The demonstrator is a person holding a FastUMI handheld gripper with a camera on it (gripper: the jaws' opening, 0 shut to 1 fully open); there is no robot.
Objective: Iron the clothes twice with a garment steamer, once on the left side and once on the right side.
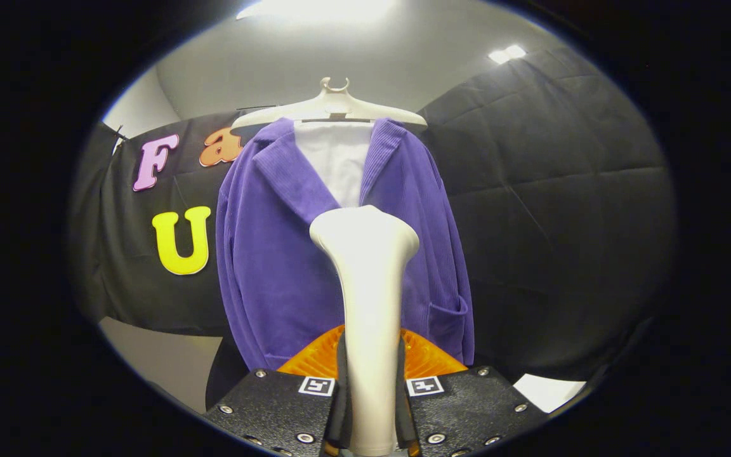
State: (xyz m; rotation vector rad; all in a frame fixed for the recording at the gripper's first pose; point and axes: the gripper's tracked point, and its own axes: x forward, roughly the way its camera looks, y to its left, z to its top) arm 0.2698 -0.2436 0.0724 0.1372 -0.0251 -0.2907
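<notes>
A purple corduroy jacket hangs open on a pale hanger, with a white panel showing at its neck. My gripper is shut on the cream handle of the garment steamer, which stands up between my fingers. The steamer's wide head is raised in front of the jacket's middle, just below the white panel. I cannot tell whether the head touches the cloth. The lower centre of the jacket is hidden behind the steamer.
Black booth cloth hangs behind and to the right of the jacket. A pale floor patch lies below left and a white patch below right. Ceiling lights shine above.
</notes>
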